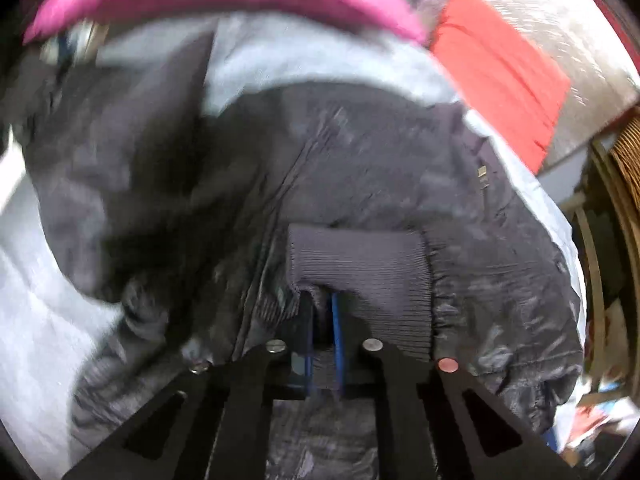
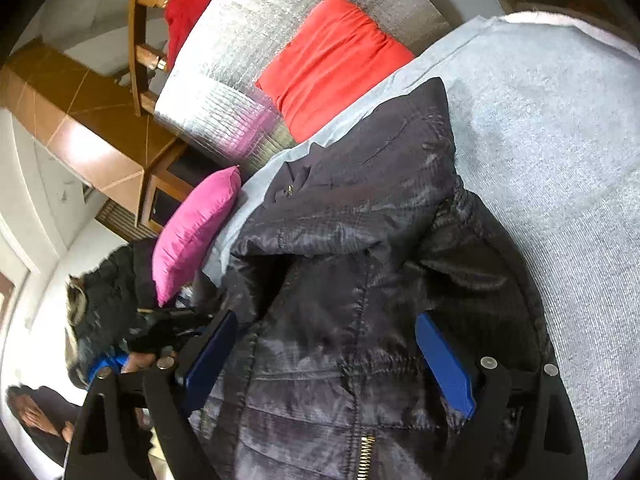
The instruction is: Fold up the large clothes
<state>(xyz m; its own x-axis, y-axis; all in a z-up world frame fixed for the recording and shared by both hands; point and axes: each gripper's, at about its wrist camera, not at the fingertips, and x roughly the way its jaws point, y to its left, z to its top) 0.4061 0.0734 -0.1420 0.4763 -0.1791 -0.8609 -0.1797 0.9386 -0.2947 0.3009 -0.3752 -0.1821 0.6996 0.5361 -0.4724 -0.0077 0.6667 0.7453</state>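
Observation:
A dark navy puffer jacket lies bunched on a light grey-blue sheet. In the left wrist view the jacket fills the middle, and my left gripper is shut on its ribbed knit cuff, which drapes over the blue fingers. My right gripper is open, its blue fingers spread wide on either side of the jacket's front near the brass zipper. It holds nothing.
A pink cushion and a red cushion lie by the sheet's edge against a silver foil mat. Wooden furniture and brown tiles stand beyond. A dark fur-trimmed garment lies left. The left wrist view is motion-blurred.

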